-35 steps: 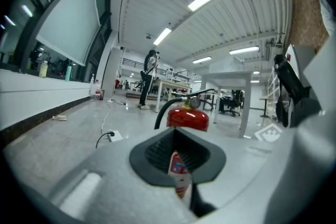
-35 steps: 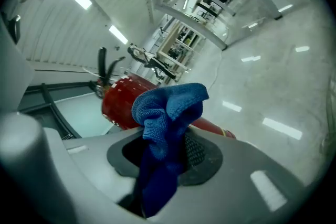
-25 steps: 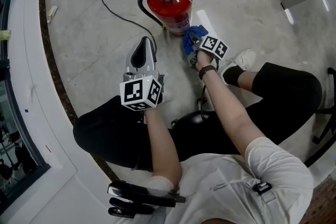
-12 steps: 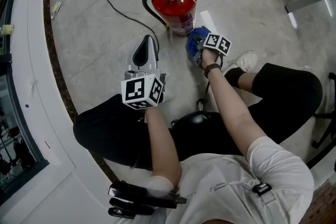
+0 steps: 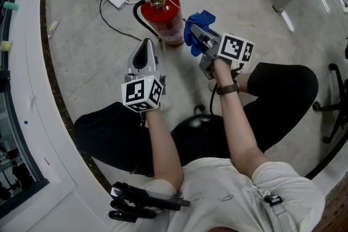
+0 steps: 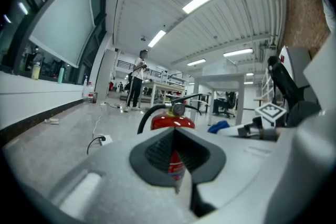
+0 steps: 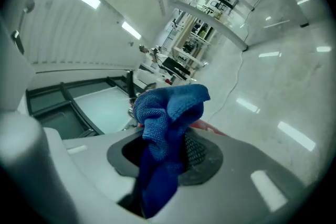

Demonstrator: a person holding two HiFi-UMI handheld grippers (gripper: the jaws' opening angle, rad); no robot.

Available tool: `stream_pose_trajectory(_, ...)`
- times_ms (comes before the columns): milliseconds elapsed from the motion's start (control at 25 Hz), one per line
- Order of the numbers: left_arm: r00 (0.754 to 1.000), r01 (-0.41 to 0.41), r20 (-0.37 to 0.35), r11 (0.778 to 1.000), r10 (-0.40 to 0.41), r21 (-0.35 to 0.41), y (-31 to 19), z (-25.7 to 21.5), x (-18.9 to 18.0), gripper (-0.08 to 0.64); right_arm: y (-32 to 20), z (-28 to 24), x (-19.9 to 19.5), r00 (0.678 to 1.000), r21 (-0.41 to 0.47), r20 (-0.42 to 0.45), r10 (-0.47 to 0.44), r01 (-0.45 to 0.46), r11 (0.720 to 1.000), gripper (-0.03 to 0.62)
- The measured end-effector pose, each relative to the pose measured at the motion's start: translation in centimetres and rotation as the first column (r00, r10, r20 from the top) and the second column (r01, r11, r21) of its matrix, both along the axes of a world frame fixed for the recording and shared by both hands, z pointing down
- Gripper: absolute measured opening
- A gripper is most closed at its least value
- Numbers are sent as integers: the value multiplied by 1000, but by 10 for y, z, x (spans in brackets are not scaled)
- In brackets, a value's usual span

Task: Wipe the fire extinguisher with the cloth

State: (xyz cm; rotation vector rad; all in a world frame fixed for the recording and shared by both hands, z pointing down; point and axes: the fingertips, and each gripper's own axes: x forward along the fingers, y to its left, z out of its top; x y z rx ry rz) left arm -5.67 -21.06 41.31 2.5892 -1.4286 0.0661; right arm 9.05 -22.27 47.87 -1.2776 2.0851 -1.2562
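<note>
Right gripper (image 5: 200,39) lifted beside fire extinguisher (image 5: 166,18), jaws clamped on blue cloth (image 5: 199,20), left gripper (image 5: 144,47) jaws closed, empty.

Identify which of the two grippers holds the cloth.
The right gripper: a blue cloth is pinched between its jaws, beside the red fire extinguisher. The left gripper has its jaws together with nothing in them.

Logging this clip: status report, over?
Left gripper shut, empty. Right gripper shut on blue cloth, beside upright fire extinguisher; contact unclear. Nothing between.
</note>
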Motion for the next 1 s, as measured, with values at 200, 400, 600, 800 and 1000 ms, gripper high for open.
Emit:
stream_pose_trajectory(200, 999, 15, 41, 1000, -14, -7, 4, 1, -1, 0, -18, -63, -34, 995, 135, 61, -83, 74, 988, 126)
stream_pose_trajectory(400, 997, 48, 66, 999, -46, -20, 2, 5, -14, -2, -40, -81, -50, 997, 167, 18, -79, 75, 983, 124)
stream_pose_trajectory(600, 997, 45, 56, 999, -44, -16, -2, 7, -16, 0, -41, -25, -12, 998, 61, 39, 50, -53, 997, 123)
stream_pose_trajectory(800, 999, 27, 39, 997, -25, -66, -13, 24, -8, 0, -38, 119, 0, 992, -196, 28, 125, -117, 973, 121)
stream_pose_trajectory(1000, 998, 10, 58, 998, -6, -64, -26, 20, 0, 0, -28, 264, -20, 991, -462, 58, 123, -83, 883, 123)
